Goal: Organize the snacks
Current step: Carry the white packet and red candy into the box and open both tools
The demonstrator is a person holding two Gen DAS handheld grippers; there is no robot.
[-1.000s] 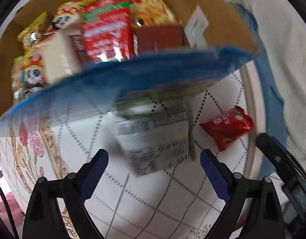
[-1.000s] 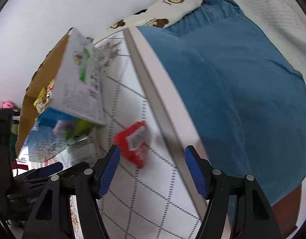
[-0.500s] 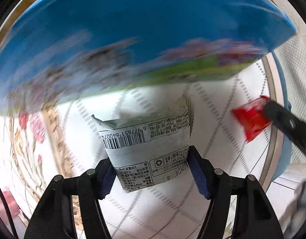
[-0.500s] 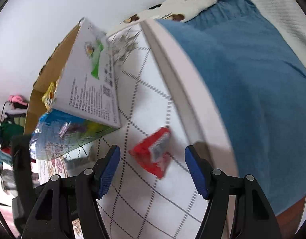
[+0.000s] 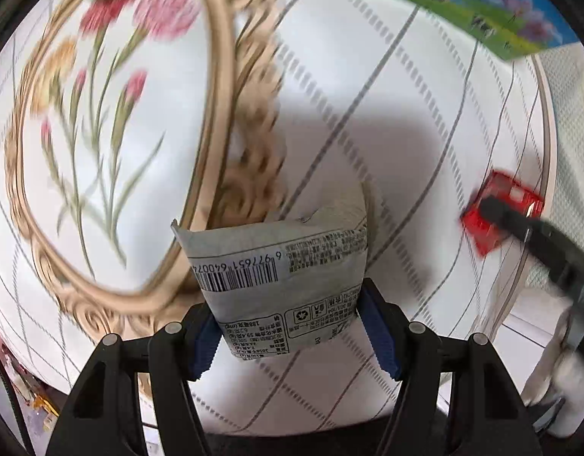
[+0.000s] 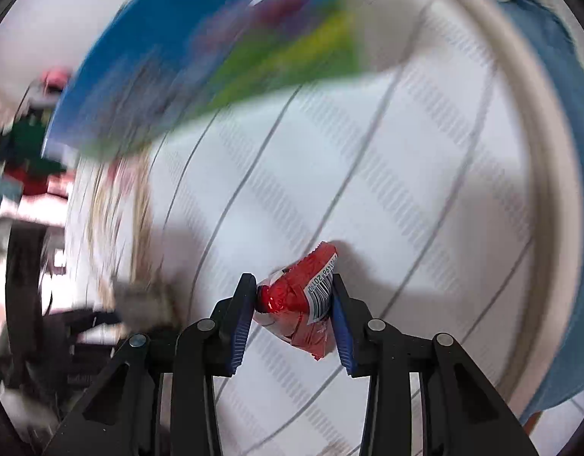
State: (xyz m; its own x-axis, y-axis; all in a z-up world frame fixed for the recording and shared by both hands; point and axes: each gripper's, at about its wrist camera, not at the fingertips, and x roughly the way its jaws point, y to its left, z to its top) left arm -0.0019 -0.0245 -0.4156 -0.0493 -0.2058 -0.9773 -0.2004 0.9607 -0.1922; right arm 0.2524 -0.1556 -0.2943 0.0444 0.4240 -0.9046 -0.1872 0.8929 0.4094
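Grey packet (image 5: pixel 288 288) pinched in left gripper (image 5: pixel 292 326); red packet (image 6: pixel 299 304) squeezed tight in right gripper (image 6: pixel 293 319); pickup step done, next likely lifting both toward the box (image 6: pixel 200 64).

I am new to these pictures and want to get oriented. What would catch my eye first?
First, the grey snack packet with a barcode, low in the middle of the left wrist view, clamped in the left gripper. Next, the small red snack packet, pinched in the right gripper on the white quilted cloth. A blurred blue and green box fills the top.
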